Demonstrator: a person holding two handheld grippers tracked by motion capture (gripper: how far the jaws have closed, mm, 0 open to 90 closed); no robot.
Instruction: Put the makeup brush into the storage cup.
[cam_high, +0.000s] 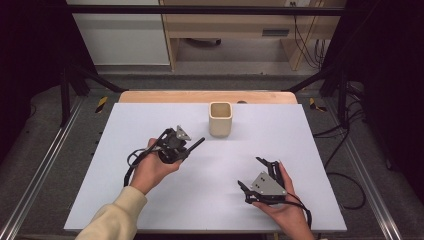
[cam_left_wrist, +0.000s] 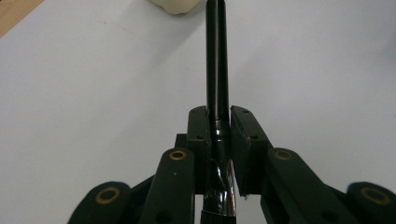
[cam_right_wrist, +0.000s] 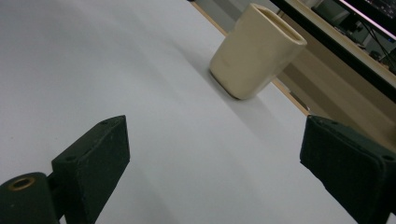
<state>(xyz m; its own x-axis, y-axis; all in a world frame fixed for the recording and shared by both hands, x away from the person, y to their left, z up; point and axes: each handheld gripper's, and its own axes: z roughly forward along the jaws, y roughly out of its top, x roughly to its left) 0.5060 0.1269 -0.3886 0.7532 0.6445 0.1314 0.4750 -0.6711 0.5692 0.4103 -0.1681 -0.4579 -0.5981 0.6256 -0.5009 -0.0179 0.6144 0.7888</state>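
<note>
A cream square cup (cam_high: 220, 120) stands upright near the back middle of the white table sheet (cam_high: 165, 200). My left gripper (cam_high: 184, 149) is raised over the sheet's left half, shut on a thin black pen (cam_high: 198, 143) whose free end points toward the cup. In the left gripper view the pen (cam_left_wrist: 217, 56) runs straight out between the pressed pads (cam_left_wrist: 198, 130), toward the cup (cam_left_wrist: 177, 5) at the top edge. My right gripper (cam_high: 250, 172) sits low at the front right, open with nothing between its jaws. In the right gripper view (cam_right_wrist: 215, 149) the cup (cam_right_wrist: 254, 51) stands ahead, well beyond the fingertips.
The sheet lies on a wooden tabletop whose back edge (cam_high: 200, 96) shows behind the cup. Black frame bars (cam_high: 320, 75) and cables (cam_high: 345, 150) flank the table. Bare sheet lies between the two grippers.
</note>
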